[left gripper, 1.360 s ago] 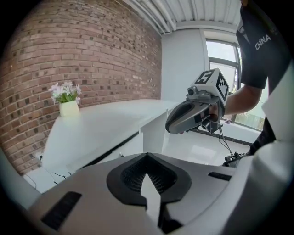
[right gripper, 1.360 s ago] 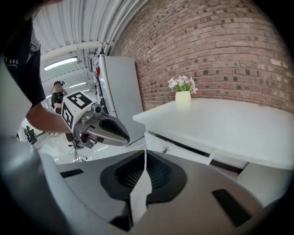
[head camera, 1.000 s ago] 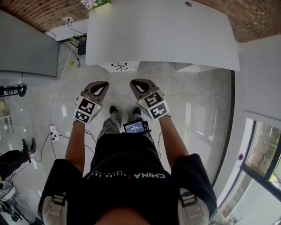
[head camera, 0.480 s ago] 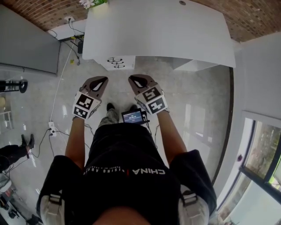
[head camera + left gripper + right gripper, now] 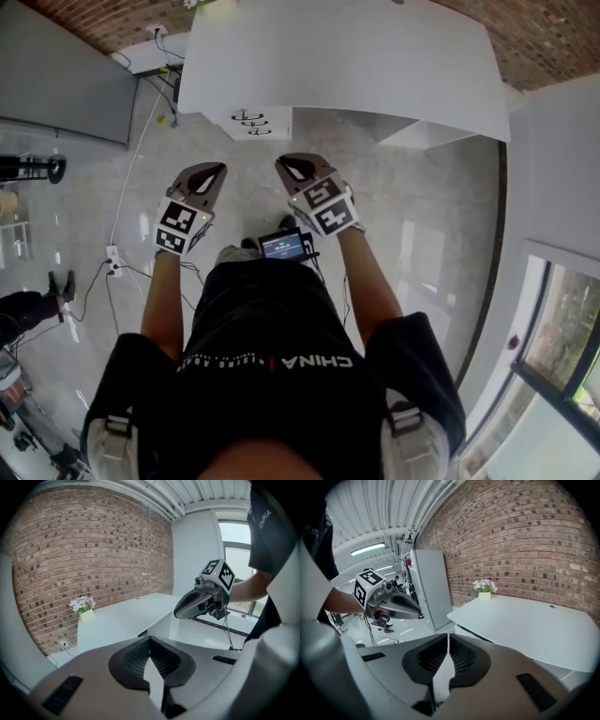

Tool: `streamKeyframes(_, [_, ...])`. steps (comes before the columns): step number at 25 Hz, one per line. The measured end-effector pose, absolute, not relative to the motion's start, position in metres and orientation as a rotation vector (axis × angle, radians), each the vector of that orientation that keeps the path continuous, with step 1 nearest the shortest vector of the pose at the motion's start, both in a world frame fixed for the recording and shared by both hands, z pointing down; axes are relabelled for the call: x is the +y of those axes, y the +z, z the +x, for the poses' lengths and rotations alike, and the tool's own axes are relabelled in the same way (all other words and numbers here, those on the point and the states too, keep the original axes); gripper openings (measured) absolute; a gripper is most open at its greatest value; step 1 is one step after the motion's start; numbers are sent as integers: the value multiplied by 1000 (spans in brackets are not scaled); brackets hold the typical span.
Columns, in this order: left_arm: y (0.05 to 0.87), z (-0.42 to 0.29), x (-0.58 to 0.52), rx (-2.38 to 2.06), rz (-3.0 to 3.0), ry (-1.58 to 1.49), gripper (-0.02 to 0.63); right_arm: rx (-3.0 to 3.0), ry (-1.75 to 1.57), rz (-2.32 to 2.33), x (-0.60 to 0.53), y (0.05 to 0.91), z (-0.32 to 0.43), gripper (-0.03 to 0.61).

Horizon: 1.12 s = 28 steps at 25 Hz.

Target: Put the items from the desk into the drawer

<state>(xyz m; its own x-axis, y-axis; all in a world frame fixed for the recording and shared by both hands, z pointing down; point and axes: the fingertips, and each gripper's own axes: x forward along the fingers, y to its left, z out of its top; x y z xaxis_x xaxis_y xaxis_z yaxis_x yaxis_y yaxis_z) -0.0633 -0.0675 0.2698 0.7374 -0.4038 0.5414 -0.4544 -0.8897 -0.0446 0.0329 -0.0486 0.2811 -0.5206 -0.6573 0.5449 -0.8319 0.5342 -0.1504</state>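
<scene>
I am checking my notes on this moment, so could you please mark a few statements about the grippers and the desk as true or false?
1. The left gripper and the right gripper are both shut and empty. True.
2. A flower pot stands on the white desk. True.
3. The right gripper rests on the desk top. False: it is held in the air over the floor, short of the desk.
4. The wall behind the desk is plain white. False: it is a brick wall.
</scene>
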Motion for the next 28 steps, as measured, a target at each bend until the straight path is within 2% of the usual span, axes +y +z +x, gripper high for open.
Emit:
streamKeyframes(11, [263, -95, -5, -707, 2882, 813, 12, -2316, 546, 1251, 21, 281, 13, 25])
streamKeyframes(20, [265, -143, 109, -749, 2836, 689, 12, -2282, 410, 1193, 126, 280, -33, 25])
streamKeyframes(28, [278, -166, 212, -715, 2827, 685, 12, -2252, 438, 1235, 239, 283, -50, 25])
